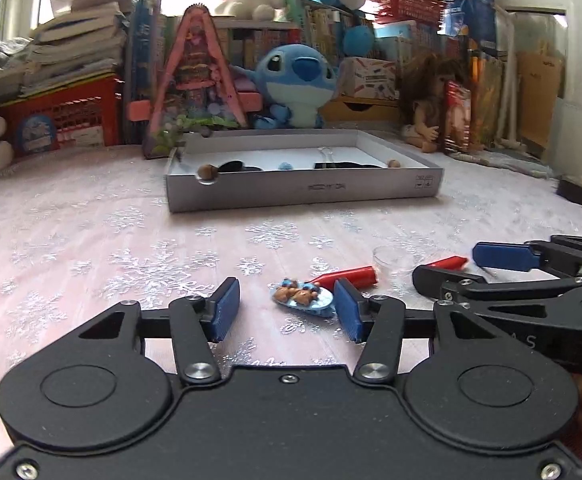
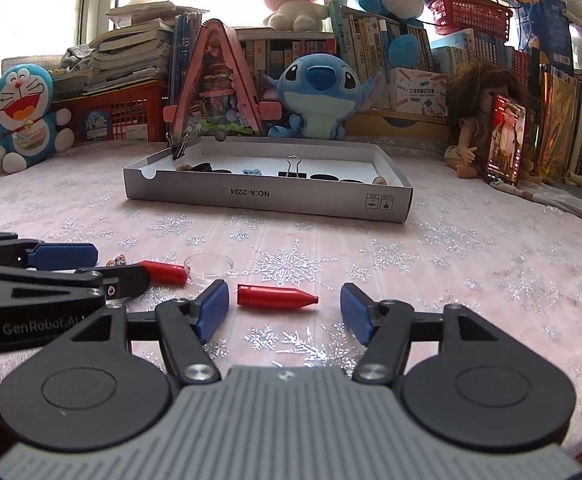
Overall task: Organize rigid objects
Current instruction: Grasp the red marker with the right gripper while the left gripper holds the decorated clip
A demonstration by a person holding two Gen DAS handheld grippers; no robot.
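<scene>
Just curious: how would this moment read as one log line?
left gripper: open, at blue charm | right gripper: open, at red bullet | box: behind

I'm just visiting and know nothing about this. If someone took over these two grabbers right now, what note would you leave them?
Left gripper: open, empty, low over the cloth beside the blue charm.
Right gripper: open, empty, with a red bullet-shaped piece lying between its fingers, not gripped.
Second red piece and a clear round lid lie nearby on the cloth.
Done: the grey box already holds binder clips and small bits.
Left: the charm, both red pieces and probably the lid.
</scene>
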